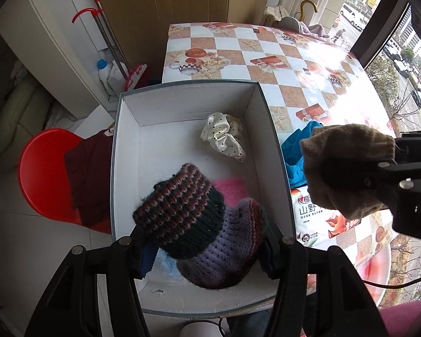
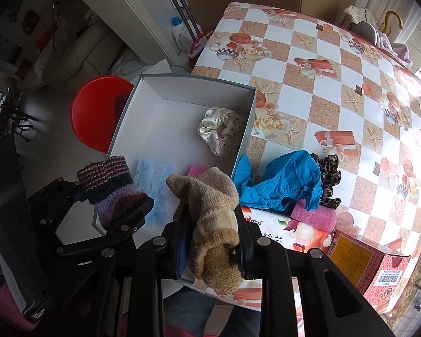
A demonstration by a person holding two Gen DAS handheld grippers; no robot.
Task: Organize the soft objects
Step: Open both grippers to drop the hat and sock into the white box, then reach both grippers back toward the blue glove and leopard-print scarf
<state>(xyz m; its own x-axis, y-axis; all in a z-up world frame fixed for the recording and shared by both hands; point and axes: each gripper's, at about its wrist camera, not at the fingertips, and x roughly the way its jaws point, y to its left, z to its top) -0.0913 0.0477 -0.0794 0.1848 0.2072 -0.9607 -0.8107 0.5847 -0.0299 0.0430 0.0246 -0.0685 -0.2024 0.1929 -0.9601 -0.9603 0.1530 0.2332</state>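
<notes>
While both hand-held grippers pinch knitwear, we hover at the box.
Our left hand-held gripper is closed on a striped knit piece, held over the near end of the box; our right hand-held gripper clamps a tan sock just beside the box's right wall. Inside the box we see a dotted scrunchie and a pink sponge. A blue cloth and another pink sponge lie on the tabletop.
</notes>
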